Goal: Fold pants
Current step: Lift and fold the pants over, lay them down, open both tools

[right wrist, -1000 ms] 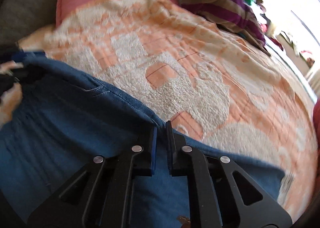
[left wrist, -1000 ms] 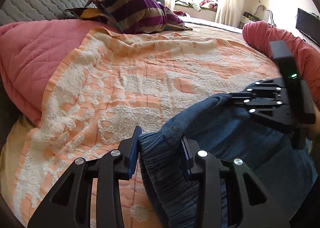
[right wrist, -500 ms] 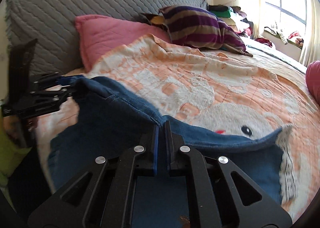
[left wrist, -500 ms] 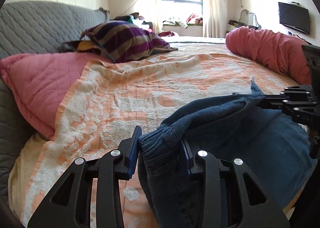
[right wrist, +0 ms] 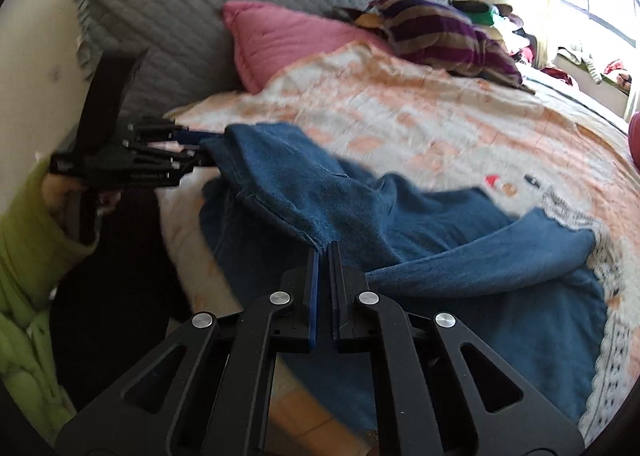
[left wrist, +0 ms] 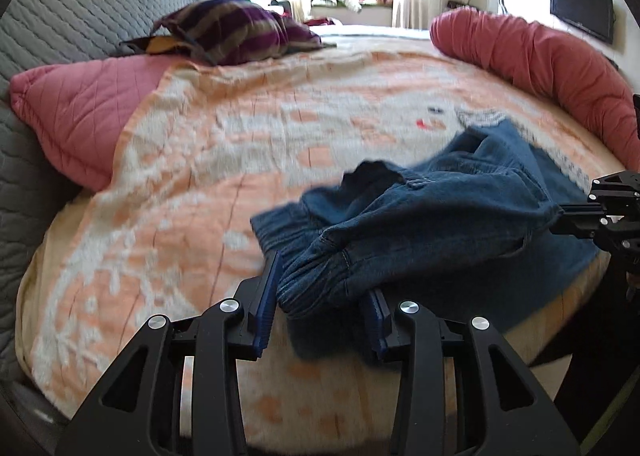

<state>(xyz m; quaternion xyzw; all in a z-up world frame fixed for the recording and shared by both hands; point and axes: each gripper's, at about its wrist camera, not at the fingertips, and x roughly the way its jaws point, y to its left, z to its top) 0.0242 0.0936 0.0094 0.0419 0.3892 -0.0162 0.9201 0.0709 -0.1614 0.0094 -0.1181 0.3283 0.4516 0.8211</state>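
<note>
Tongs of the left hand [left wrist: 323, 298] pinch the gathered elastic waistband of the blue pants [left wrist: 432, 216], and their jaws have just been opening a little while the thick band sits between them and the pads press on it. Tongs of the right hand [right wrist: 324, 256] are pressed together on a thin hem at the other end of the waist edge, with only a narrow slit between the blue pads. Compared with a second ago, both hands have drawn back toward the near edge of the bed [left wrist: 36, 284], so the edge between the two grips is now lifted and stretched above the orange blanket [left wrist: 248, 144], and more of the blanket shows on the far side. The legs of the pants lie on the blanket to the right, one corner turned over. I judge that the garment is being pulled out and straightened before the first fold, so the folding itself is not yet begun. The pink pillow [left wrist: 76, 112] and the striped pillow [left wrist: 236, 30] stay well apart at the far left.
</note>
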